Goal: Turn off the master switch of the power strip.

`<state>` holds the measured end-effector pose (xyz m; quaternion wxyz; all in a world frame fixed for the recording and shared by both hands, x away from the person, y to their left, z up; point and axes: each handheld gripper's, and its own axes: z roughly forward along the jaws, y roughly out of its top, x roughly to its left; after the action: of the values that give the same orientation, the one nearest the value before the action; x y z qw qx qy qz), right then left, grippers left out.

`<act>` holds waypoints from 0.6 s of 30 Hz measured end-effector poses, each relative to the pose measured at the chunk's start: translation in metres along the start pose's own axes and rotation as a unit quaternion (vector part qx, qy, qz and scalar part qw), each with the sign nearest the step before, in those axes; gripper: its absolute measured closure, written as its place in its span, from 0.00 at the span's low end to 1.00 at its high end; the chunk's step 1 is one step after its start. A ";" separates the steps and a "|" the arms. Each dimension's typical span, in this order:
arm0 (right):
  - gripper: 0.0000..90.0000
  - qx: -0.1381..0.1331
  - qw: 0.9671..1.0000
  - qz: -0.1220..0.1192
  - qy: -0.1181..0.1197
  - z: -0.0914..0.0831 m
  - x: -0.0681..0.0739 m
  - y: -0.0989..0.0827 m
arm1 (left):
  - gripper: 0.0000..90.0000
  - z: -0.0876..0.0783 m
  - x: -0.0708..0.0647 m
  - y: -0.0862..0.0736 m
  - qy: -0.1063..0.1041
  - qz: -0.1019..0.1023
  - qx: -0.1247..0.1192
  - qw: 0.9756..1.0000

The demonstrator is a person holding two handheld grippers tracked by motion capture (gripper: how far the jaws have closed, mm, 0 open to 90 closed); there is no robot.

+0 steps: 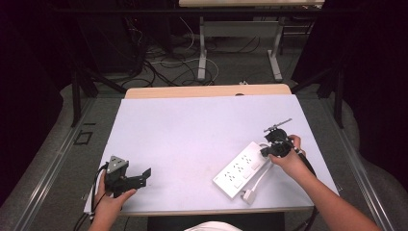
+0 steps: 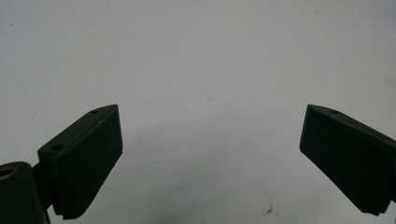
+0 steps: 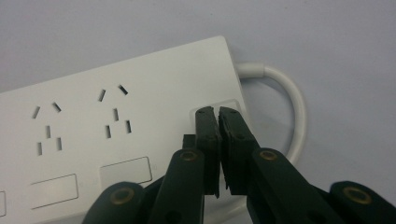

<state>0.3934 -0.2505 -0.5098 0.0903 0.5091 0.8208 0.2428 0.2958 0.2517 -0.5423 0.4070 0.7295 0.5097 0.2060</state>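
We keep the right gripper point(image 3: 218, 112) clenched, jaws together with nothing between them, so the narrow tip can bear on the end switch point(image 3: 232, 103) of the white power strip point(image 1: 242, 168) at the table's right front; contact appears likely. The left gripper point(image 2: 210, 140) rests released over bare table point(image 2: 196, 56). No legible markings

White power strip point(image 1: 240, 168) flat, table's right-front
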 end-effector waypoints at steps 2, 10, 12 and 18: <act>0.95 0.001 1.000 0.000 0.001 0.000 0.000 0.000 | 0.07 0.000 0.000 0.000 0.001 0.000 -0.001 1.000; 0.84 -0.008 1.000 -0.009 0.000 -0.003 -0.001 0.002 | 0.07 0.000 0.000 0.000 0.000 0.002 -0.001 1.000; 0.81 -0.014 1.000 -0.012 -0.003 -0.004 -0.001 0.003 | 0.07 0.000 0.000 0.000 0.000 0.002 -0.001 1.000; 0.76 -0.021 0.999 -0.034 0.002 -0.007 -0.002 0.004 | 0.07 0.000 0.000 0.000 0.000 0.000 -0.001 1.000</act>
<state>0.3951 -0.2531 -0.5014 0.1070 0.4786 0.8325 0.2576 0.2957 0.2517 -0.5420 0.4077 0.7291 0.5093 0.2068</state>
